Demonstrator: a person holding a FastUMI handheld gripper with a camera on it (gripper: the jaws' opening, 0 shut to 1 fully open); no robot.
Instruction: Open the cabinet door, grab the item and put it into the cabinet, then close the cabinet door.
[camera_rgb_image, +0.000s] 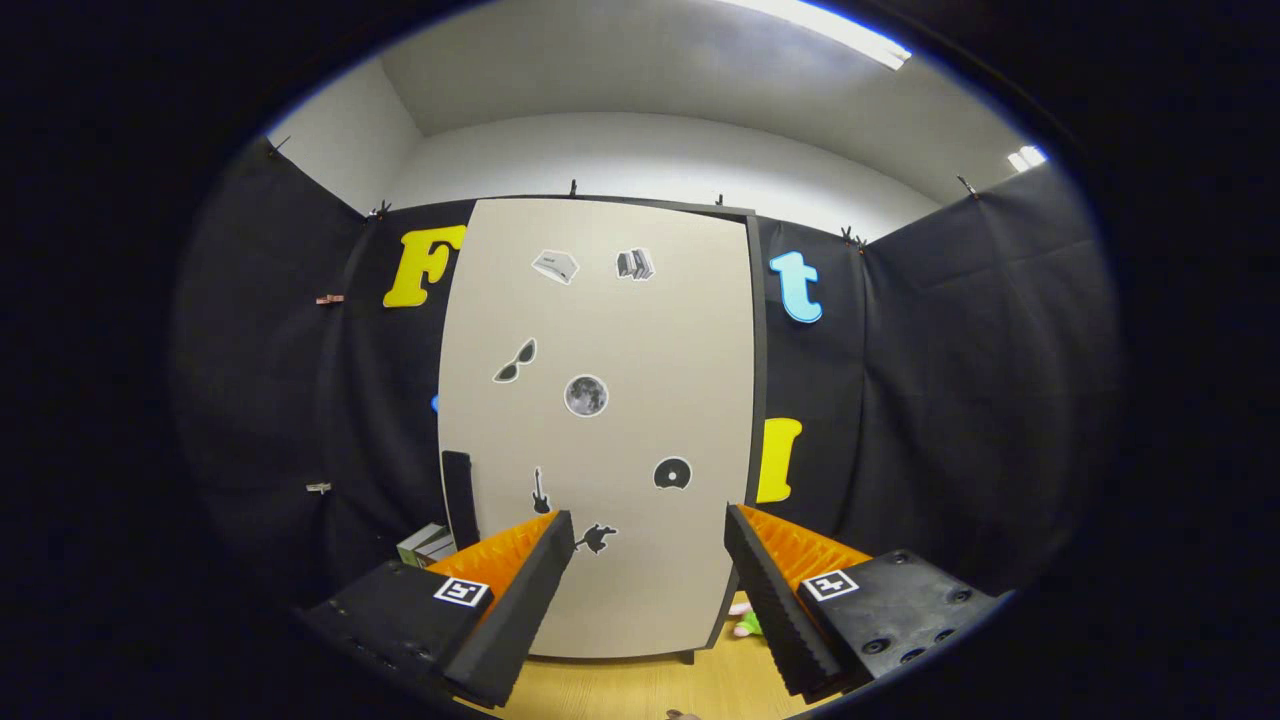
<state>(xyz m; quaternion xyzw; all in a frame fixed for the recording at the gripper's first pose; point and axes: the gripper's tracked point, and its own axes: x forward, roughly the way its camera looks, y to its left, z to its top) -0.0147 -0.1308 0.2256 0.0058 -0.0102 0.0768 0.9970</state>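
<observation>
**Cabinet shut, gripper spread wide in front of it**

The cabinet (600, 420) stands upright against the booth's black cloth wall (950, 400), its long axis vertical, and its one pale door (640, 330) faces the gripper squarely and is closed. What is inside is hidden. A dark bar handle (459, 497) runs vertically near the door's lower left edge, its foot covered by the left finger. Seven small stickers (586, 395) dot the door; the lowest is partly cut off by that same finger.

The gripper (650, 545) hangs just ahead of the door with its two fingers far apart and nothing between them but the door's lower face.

On the wooden tabletop (640, 685), a box-like object (428, 545) peeks out left of the cabinet, mostly hidden behind the left finger. Right of the cabinet's base, beside the right finger, a small pink and green thing (745, 623) lies; too little of it shows to tell what it is or how it points.
</observation>
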